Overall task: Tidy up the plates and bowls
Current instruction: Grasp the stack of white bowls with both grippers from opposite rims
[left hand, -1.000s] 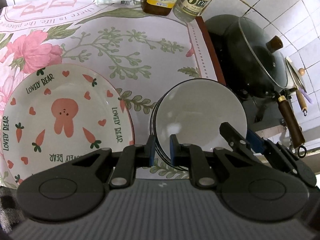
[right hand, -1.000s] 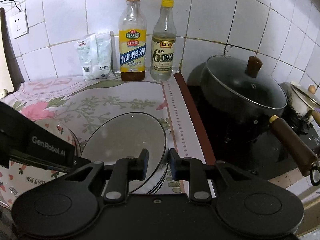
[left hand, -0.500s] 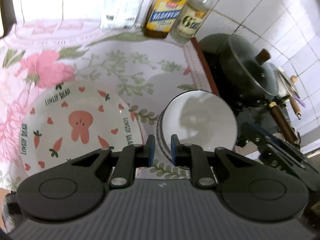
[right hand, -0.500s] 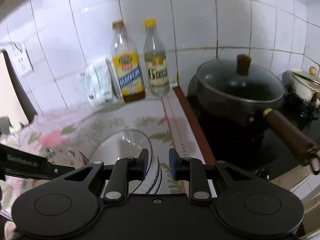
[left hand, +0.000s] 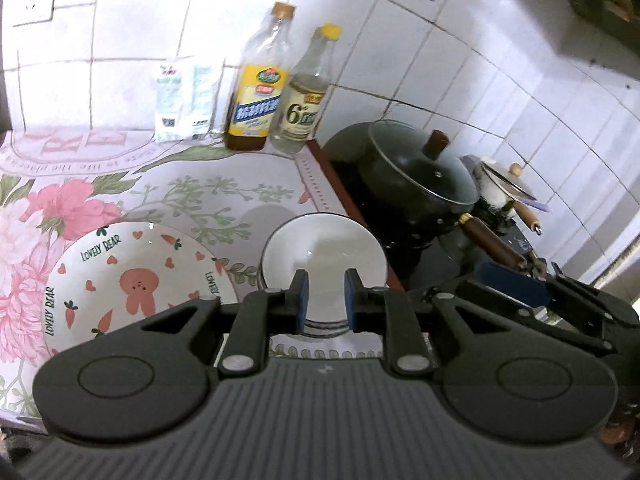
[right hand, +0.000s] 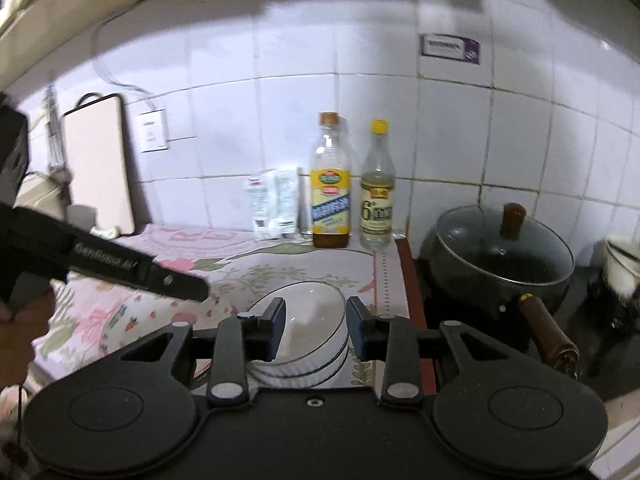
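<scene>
Since the bowls [left hand: 323,252] are glazed ceramic, they are judged stiff, slick, fragile, heavyish as a stack; best gripped at the rim, pads inside and outside the wall. Stack sits on bench [left hand: 192,184] by the stove edge, rabbit plate [left hand: 132,284] just beside, to its left. Left claw [left hand: 325,302]: jaws just been opening, slightly apart, nothing held, bowls seen beyond gap. Right claw [right hand: 316,330]: jaws just been opening, wider apart, empty, clear of the stack.

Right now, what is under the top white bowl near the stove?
Under the top white bowl more white bowls are stacked; only their rims show. What the floral cloth looks like beneath the stack is hidden.
</scene>
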{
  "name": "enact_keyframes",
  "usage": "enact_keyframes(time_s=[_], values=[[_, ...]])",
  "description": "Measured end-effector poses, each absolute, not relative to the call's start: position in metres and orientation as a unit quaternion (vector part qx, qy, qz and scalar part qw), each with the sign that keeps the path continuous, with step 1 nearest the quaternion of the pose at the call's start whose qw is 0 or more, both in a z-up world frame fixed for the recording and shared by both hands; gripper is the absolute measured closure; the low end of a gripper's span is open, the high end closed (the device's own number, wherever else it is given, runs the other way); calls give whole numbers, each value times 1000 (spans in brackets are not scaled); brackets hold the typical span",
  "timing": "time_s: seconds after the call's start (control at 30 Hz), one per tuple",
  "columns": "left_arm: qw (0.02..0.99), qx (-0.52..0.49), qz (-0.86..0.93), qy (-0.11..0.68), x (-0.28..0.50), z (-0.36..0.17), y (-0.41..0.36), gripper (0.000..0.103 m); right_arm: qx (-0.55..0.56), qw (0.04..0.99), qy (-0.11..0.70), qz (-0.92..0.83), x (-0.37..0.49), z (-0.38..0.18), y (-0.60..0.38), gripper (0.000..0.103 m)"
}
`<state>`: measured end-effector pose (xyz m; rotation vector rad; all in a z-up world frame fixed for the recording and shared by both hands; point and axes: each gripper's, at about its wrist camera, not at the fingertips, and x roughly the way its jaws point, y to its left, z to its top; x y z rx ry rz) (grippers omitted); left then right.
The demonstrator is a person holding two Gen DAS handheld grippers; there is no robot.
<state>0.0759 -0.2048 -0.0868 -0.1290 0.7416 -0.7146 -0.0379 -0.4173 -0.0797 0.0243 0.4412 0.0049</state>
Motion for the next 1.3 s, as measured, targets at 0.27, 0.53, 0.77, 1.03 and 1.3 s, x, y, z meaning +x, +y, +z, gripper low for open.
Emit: enact_keyframes(time_s=[0.27,0.53,0.77,1.03,1.3], values=[[884,-49,-323,333,46,-109,-209,79,-9,980,196,30,-63,-105,-417,47],[889,-43,-301,343,36,-130,-215,73,0,978,204,52,-68,-136,-421,45],[887,-47,-288,357,38,-145,-221,68,-7,978,196,67,-76,-157,-425,38],[893,-66,-270,354,45,-161,-226,55,-18,977,189,94,-62,-180,-434,29],[891,-115,-257,355,58,-168,-221,41,-37,981,170,84,-35,-218,-441,11]])
